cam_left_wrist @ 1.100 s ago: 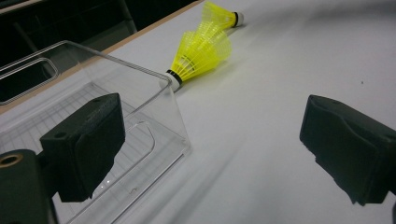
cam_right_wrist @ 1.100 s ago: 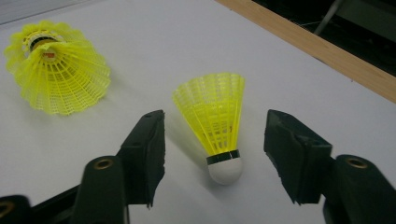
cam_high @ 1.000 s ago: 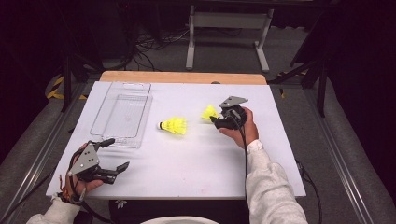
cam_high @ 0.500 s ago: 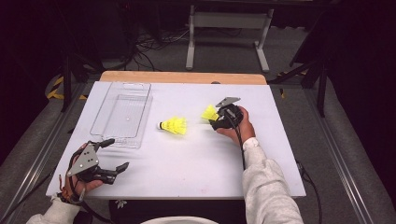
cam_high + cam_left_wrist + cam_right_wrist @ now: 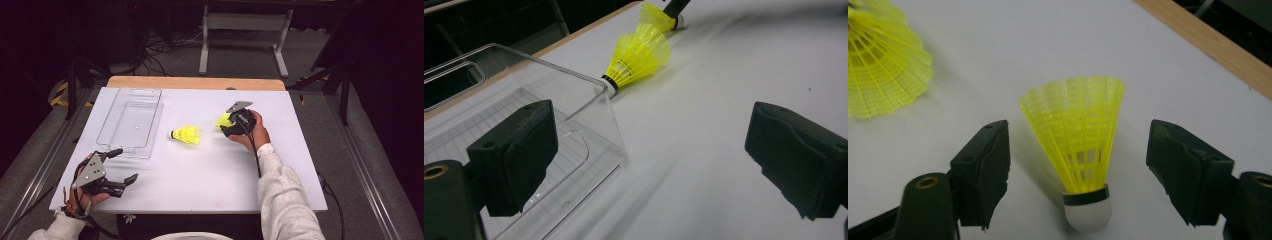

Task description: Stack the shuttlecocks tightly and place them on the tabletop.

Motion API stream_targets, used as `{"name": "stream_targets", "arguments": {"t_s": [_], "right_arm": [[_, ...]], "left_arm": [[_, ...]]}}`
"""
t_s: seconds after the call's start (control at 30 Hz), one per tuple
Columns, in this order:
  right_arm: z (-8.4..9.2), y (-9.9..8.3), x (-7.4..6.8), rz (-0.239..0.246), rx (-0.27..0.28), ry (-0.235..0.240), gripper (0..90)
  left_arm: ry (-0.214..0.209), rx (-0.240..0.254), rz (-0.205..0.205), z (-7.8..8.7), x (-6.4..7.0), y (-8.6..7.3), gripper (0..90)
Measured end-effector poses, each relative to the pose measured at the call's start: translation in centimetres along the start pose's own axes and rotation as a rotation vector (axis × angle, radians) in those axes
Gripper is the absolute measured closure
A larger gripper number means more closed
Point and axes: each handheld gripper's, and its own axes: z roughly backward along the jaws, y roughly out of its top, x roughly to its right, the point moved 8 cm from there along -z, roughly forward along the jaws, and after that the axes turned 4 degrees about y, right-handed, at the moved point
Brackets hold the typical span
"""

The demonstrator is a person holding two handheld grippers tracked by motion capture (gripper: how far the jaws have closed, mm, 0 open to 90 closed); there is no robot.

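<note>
Two yellow shuttlecocks lie on the white table (image 5: 200, 170). One shuttlecock (image 5: 186, 134) (image 5: 639, 57) (image 5: 883, 75) rests mid-table, cork toward the tray. The other shuttlecock (image 5: 223, 120) (image 5: 656, 15) (image 5: 1080, 140) lies between the jaws of my right gripper (image 5: 227, 125) (image 5: 1083, 150), cork toward the camera. Those jaws have just been closing a little, and clear gaps remain on both sides, so the gripper is open. My left gripper (image 5: 125, 165) (image 5: 651, 160) rests at the near left, open, holding nothing, in front of the tray's near corner.
A clear plastic tray (image 5: 102, 131) (image 5: 589, 95) stands at the left of the table with nothing in it. A wooden strip (image 5: 195, 83) runs along the far edge. Beyond it are metal frame legs and cables on the floor.
The right gripper has edged slightly left around its shuttlecock. The left gripper, the tray and the middle shuttlecock have not moved.
</note>
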Motion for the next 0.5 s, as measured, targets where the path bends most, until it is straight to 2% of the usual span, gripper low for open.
{"name": "stream_targets", "arguments": {"t_s": [0.27, 0.5], "right_arm": [[-0.6, 0.7, 0.2, -0.028, -0.021, 0.014, 30.0], [-1.7, 0.6, 0.7, -0.017, -0.053, 0.011, 26.5]], "left_arm": [[-0.005, 0.001, 0.001, 0.0, 0.0, 0.0, 7.7], [-0.008, 0.001, 0.001, 0.0, 0.0, 0.0, 7.7]]}}
